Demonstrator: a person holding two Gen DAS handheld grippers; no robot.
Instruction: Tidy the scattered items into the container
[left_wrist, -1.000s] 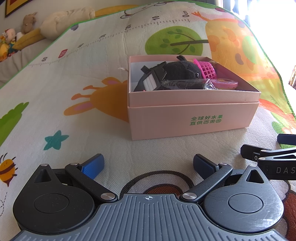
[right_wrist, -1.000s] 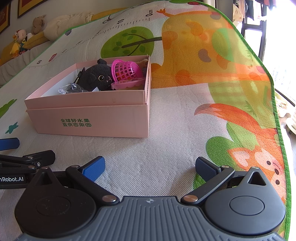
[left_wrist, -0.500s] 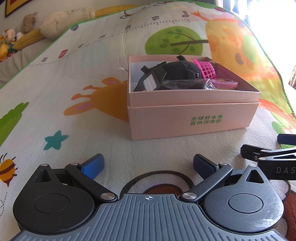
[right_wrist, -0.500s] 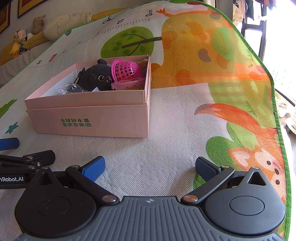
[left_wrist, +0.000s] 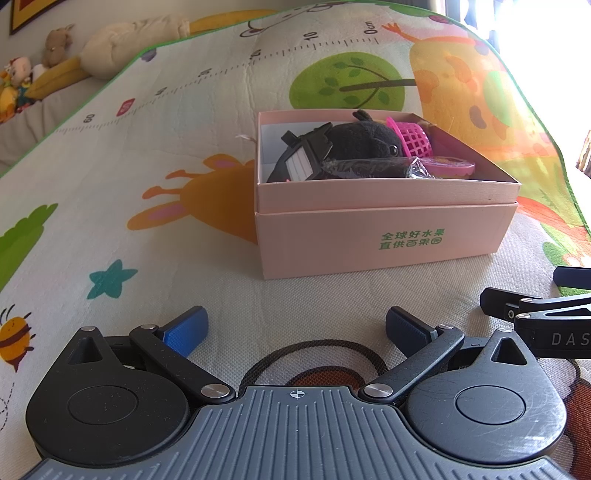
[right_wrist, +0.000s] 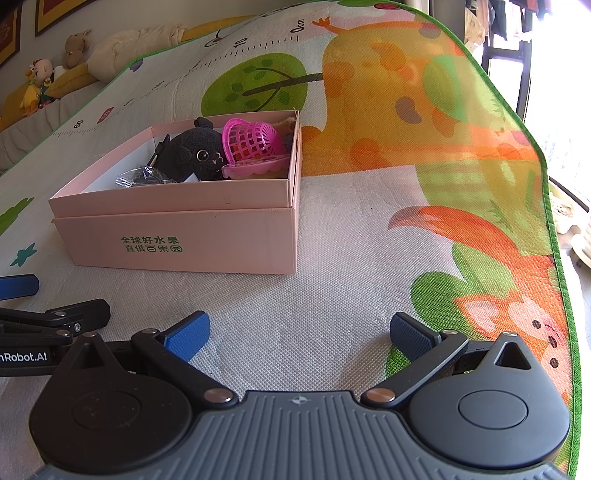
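Box (left_wrist: 384, 236), pink and open-topped, sits on the play mat (left_wrist: 184, 110) at about one o'clock from the left tongs (left_wrist: 295, 328), long axis running left to right, printed side facing them. Inside lie a black plush toy (left_wrist: 364, 138) and pink mesh basket (left_wrist: 412, 140). From the right tongs (right_wrist: 299, 328) it sits near eleven o'clock. Both tongs are spread wide, holding nothing.
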